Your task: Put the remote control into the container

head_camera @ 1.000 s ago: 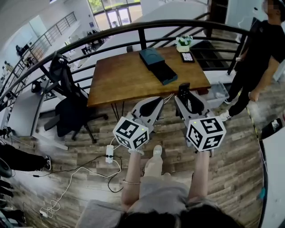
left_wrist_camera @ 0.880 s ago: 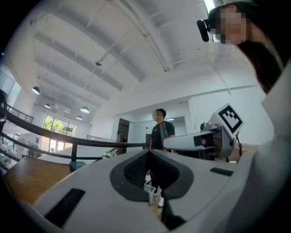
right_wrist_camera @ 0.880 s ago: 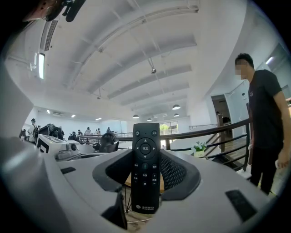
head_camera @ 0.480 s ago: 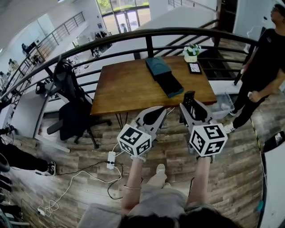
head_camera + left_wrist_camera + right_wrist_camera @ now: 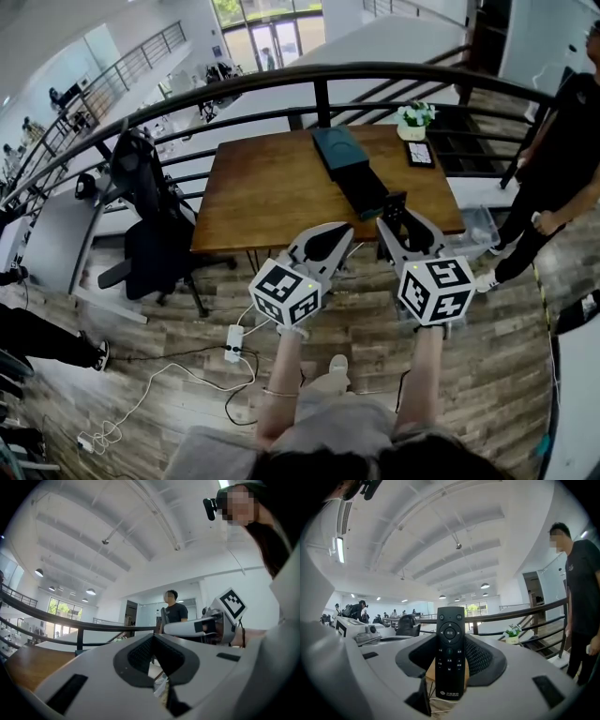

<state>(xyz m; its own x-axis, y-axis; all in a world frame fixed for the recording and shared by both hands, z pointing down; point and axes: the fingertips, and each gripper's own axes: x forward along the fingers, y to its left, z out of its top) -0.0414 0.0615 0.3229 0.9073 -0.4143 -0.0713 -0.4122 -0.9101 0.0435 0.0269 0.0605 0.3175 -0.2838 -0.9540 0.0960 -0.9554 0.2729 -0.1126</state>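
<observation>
My right gripper [image 5: 394, 216] is shut on a black remote control [image 5: 393, 201], which stands upright between the jaws, buttons toward the camera, in the right gripper view [image 5: 450, 625]. The remote hangs over the near edge of a wooden table [image 5: 262, 187]. A teal and dark box-like container [image 5: 349, 167] lies on the table just beyond it, its inside not visible. Left of the remote, my left gripper [image 5: 342, 231] is held over the floor before the table edge. Its jaws meet at the tip with nothing between them [image 5: 153, 638].
A person in black [image 5: 562, 141] stands right of the table. A potted plant [image 5: 413, 117] and a small dark device [image 5: 419, 153] sit at the table's far right. A black railing [image 5: 281, 77] runs behind, an office chair [image 5: 150, 225] stands left, and a power strip [image 5: 232, 342] lies on the floor.
Both grippers have come closer to the table's near edge, and the remote now overlaps it. The right gripper still holds the remote; the left stays shut.
</observation>
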